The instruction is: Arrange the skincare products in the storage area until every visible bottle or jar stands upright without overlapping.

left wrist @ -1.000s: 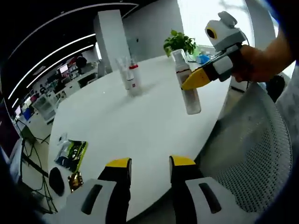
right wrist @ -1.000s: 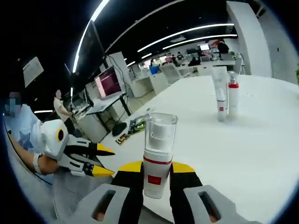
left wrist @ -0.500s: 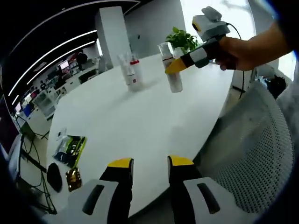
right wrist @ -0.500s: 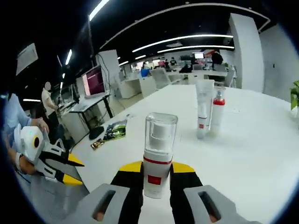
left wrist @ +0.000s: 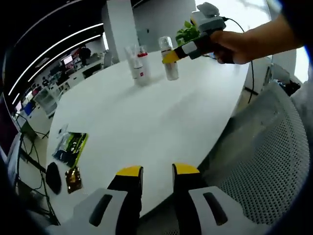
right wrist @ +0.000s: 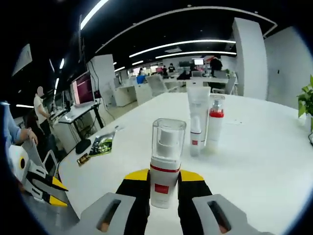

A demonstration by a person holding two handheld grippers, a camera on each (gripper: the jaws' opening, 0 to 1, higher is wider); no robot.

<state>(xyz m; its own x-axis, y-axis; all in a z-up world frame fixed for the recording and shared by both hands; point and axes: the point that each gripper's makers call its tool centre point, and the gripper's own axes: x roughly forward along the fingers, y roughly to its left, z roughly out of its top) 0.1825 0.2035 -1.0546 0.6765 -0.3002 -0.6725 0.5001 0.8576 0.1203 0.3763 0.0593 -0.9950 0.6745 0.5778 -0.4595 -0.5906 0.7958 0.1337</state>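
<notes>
Pinching a white pump bottle with a clear cap and a red band (right wrist: 165, 164) between its yellow-tipped jaws, the right gripper (right wrist: 164, 179) sits at the bottom centre of the right gripper view, the bottle upright and gripped low on its body, near the red square label. Behind it, in the middle of the frame, a white tube with a clear top (right wrist: 197, 127) stands upright just beside a smaller bottle with a red collar (right wrist: 214, 127), which is to its right; whether the two touch cannot be told. They stand on the round white table (right wrist: 254, 166). At the left of that frame a green and black packet (right wrist: 100, 145) lies on the table edge, and at the lower left the left gripper (right wrist: 45, 192) shows with its yellow tips.

In the left gripper view, the left gripper (left wrist: 156, 172) rises from the bottom centre with its jaws spread a little and nothing between them, over the near edge of the table (left wrist: 146, 122). At the top of that frame the right gripper (left wrist: 170, 57), held by a person's hand (left wrist: 234, 46), clamps the pump bottle (left wrist: 167, 63), which stands just right of the tube (left wrist: 132, 66) and the red-collared bottle (left wrist: 142, 68). A green leafy plant (left wrist: 185, 33) sits behind the gripper, the packet (left wrist: 72, 148) lies at the left, and a grey mesh chair (left wrist: 264, 161) fills the lower right.
</notes>
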